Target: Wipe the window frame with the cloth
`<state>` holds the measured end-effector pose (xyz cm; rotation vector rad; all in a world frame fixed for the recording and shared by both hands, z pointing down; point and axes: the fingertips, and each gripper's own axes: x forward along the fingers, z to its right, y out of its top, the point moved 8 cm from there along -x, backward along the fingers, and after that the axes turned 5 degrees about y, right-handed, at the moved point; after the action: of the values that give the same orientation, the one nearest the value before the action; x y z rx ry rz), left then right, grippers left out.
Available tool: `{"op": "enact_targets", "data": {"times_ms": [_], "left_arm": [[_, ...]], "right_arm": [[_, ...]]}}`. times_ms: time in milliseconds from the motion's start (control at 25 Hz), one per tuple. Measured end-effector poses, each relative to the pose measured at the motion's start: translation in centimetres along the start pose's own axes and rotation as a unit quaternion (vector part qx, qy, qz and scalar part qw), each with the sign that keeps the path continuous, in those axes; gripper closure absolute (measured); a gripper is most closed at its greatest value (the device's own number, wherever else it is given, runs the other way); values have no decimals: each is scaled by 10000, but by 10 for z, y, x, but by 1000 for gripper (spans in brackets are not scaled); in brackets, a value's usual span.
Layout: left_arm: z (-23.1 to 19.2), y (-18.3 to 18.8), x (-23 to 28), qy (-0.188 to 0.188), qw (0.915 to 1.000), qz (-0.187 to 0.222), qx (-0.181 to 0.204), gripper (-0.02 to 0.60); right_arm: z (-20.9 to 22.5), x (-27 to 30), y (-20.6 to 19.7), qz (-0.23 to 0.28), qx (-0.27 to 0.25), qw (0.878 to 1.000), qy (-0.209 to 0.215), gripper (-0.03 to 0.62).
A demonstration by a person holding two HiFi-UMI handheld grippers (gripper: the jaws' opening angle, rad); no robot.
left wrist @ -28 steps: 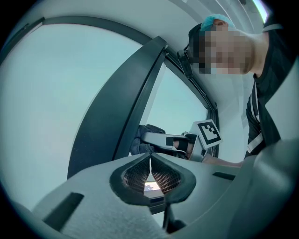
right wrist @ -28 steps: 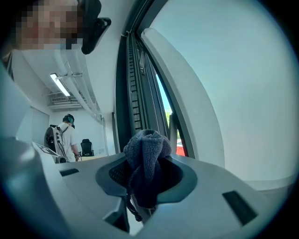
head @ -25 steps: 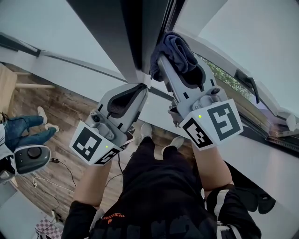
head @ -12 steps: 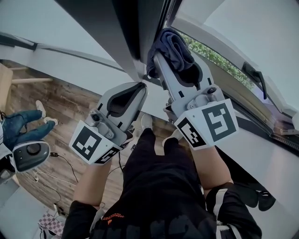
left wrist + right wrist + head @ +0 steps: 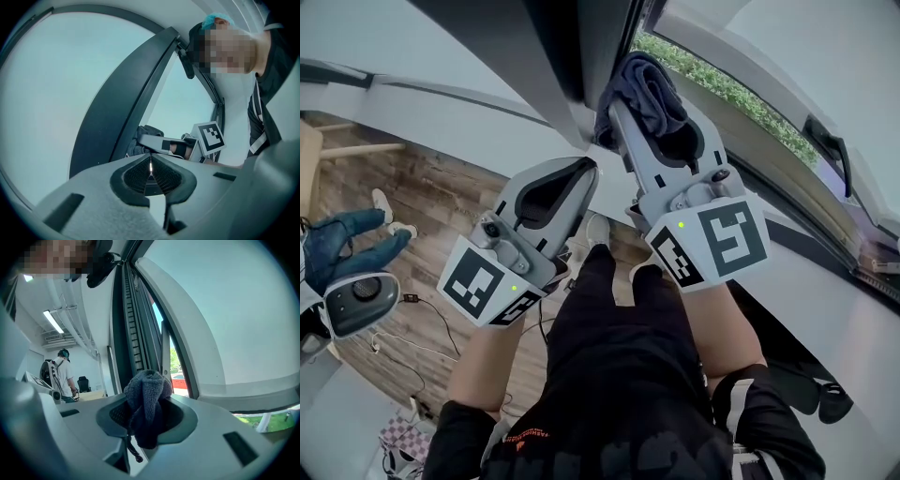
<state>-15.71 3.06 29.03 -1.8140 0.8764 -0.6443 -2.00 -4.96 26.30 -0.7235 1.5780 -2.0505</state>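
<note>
In the head view, the right gripper (image 5: 622, 105) reaches up to the dark window frame (image 5: 548, 56). Its fingers are closed on a bunched dark blue cloth (image 5: 649, 92). The cloth sits at the edge of the frame and appears to touch it. The left gripper (image 5: 584, 172) is lower and to the left, just beside the right one, with its tip near the frame. The wearer's black trousers (image 5: 619, 375) fill the bottom of the view, above a wooden floor (image 5: 422, 202). A second person's legs in jeans (image 5: 347, 251) show at the left edge. A black window handle (image 5: 831, 150) and a green hedge (image 5: 712, 80) lie to the right, beyond the glass.

In the left gripper view, the fingers (image 5: 133, 174) are pressed together with nothing between them; only a thin slit of light separates the ribbed pads. The dark frame rises as a slanting bar ahead. Beyond the fingertips, the right gripper holds the cloth against that bar, and its marker cube (image 5: 209, 137) faces the camera.

In the right gripper view, the fingers grip the cloth, which bulges above them in a rounded knitted wad and hangs down in the gap between them. The frame and its ribbed track run upward directly behind the cloth. At the left, well apart, a person in a white shirt (image 5: 61, 372) stands in a room under a ceiling lamp (image 5: 54, 321).
</note>
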Motion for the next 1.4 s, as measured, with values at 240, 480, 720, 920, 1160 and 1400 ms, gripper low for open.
{"op": "enact_targets", "data": {"times_ms": [240, 480, 720, 920, 1160, 1400], "left_arm": [[0, -14, 0, 21, 9999, -98, 13, 557], [-4, -28, -2, 63, 9998, -172, -98, 557], [-9, -36, 1, 83, 9997, -217, -107, 557], [-14, -41, 3, 83, 9996, -257, -129, 557], [-15, -47, 3, 70, 9994, -287, -160, 557], [-16, -53, 3, 39, 9993, -325, -199, 557]], "right_arm": [[3, 2, -19, -22, -10, 10000, -43, 480], [5, 6, -41, -132, -3, 9999, -94, 480], [9, 9, -58, -211, -61, 9997, -125, 480], [11, 12, -73, -304, -47, 9994, -185, 480], [10, 14, -83, -393, -159, 9987, -283, 480], [6, 18, -87, -607, -421, 9963, -427, 480]]}}
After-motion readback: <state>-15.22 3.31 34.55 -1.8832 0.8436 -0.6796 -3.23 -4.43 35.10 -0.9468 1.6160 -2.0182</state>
